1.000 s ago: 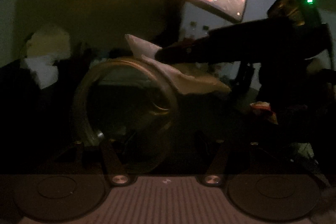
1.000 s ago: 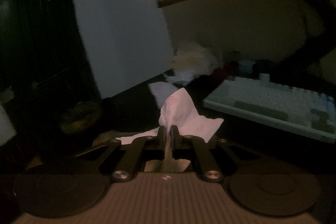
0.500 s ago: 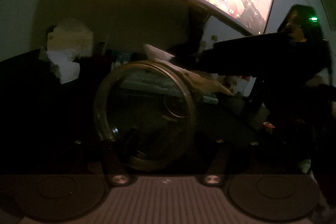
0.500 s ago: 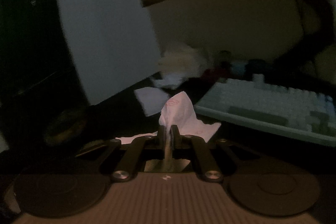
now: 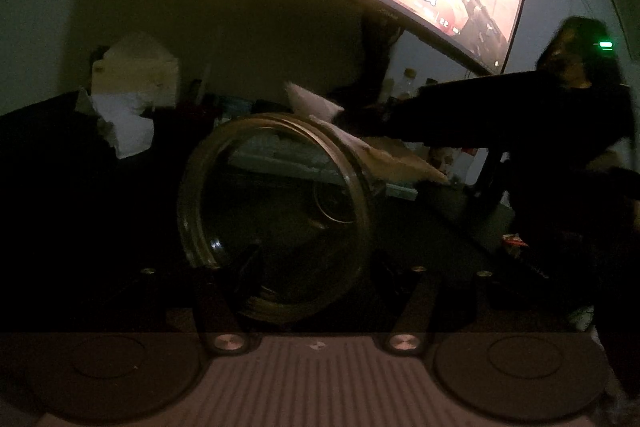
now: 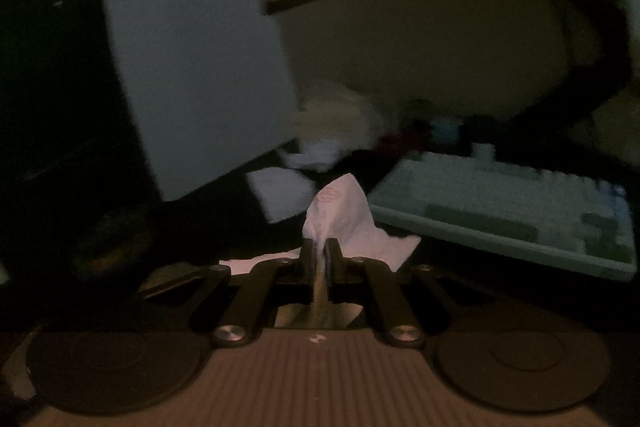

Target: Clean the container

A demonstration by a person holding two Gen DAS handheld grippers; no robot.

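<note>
Container [image 5: 276, 223] gripped in left claw [image 5: 312, 267]; right claw [image 6: 319, 251] pinching tissue [image 6: 344, 219]

Each hand-held gripper shows the same build up close. The left hand-held gripper [image 5: 316, 259] has a grey ribbed plate along the bottom edge, flanked by two dark round discs with a raised ring at the centre. Black linkage bars run forward from shiny silver pivot screws, with smaller brass-coloured screws farther out. A small pale mark sits mid-plate. The right hand-held gripper [image 6: 319, 251] has the same ribbed plate, discs, silver screws and black bars, ending in two slim black fingers [image 6: 307, 259]. From the left wrist its body reads as a long black bar with a green light.
</note>
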